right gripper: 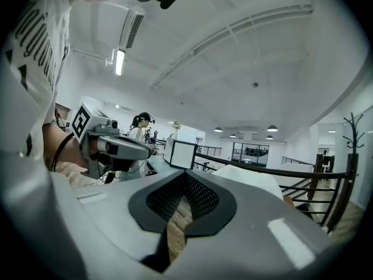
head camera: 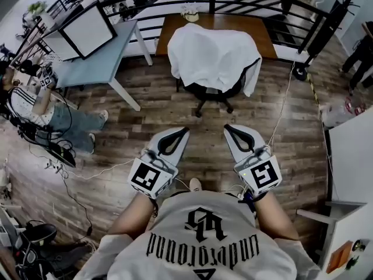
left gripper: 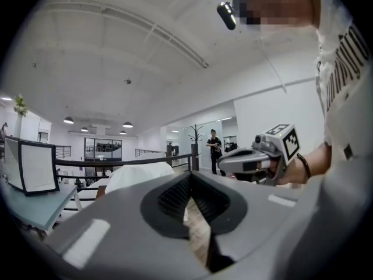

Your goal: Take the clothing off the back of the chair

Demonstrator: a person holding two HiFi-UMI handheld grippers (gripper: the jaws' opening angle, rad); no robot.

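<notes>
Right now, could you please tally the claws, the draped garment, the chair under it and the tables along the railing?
Claws: 2 (left claw, right claw, both shut and empty)
White garment: 1
Black office chair: 1
Tables: 2 (brown wooden table, light blue table)
Total: 6

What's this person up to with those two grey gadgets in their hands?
A person holds a clamp-like tool in each hand, the left gripper and the right gripper. Both are shut, empty and pointed towards an office chair ahead. A white garment is draped over its back. Neither gripper has reached it yet.
</notes>
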